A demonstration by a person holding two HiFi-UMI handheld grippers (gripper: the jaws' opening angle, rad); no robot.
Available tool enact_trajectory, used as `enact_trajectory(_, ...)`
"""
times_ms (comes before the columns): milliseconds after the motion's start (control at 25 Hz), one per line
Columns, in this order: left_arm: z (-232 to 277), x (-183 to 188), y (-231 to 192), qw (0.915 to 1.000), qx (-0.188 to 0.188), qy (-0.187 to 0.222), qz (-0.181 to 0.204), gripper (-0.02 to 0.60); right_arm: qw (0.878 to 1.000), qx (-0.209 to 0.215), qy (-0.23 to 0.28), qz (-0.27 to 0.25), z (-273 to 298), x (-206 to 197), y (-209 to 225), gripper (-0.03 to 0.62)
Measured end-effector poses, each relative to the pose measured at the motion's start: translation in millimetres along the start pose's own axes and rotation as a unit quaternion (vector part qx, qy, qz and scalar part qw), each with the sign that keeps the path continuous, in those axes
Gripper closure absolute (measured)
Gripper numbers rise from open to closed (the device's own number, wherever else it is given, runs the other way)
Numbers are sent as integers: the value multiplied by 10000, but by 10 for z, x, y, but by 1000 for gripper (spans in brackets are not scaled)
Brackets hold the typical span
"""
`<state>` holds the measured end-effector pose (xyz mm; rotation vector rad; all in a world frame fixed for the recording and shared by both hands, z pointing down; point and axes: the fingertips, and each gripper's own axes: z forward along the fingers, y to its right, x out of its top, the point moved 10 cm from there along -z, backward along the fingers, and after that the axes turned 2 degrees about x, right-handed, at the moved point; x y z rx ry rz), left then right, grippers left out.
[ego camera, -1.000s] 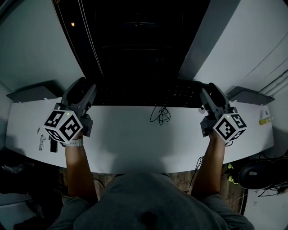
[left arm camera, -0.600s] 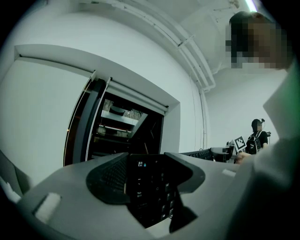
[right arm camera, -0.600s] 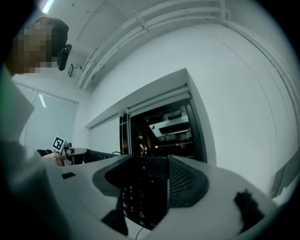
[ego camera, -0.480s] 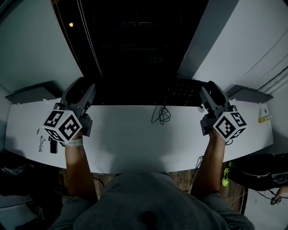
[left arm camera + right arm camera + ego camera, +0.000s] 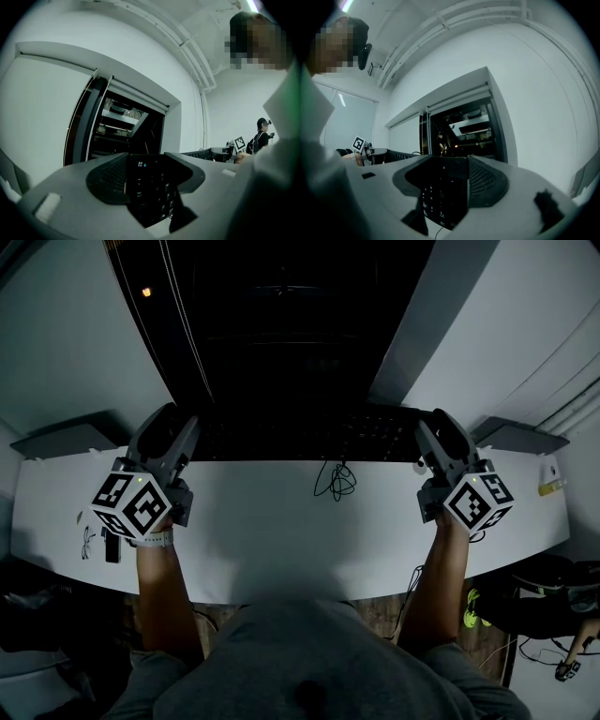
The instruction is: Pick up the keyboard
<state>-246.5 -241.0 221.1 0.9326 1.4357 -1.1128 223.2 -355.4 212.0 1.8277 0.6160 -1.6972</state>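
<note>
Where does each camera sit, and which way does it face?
Head view: on the person's head, looking down at white desk and black keyboard; forearms, left gripper, right gripper show.
Left gripper view: on that gripper, facing along the keyboard; its grey jaws hold one end.
Right gripper view: mirrored, opposite end.
All share the keyboard.

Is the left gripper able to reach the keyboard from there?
Probably yes: the left gripper has the end of the keyboard right between its jaws, and nothing seems to be in the way.
</note>
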Motion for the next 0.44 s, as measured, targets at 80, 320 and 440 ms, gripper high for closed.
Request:
enact_trajectory(80,-11,-8,0,10000,3,9,-6,360,10000,4,6,-9,-2,-2,-4,356)
enact_trajectory(320,13,-29,11,10000,7,21,10,360,10000,8,-1,-1,-3,-26,27,356)
enact_trajectory(440,38,-56,20,10000,22,25,27,360,10000,18,-12,6,7,-47,58,356)
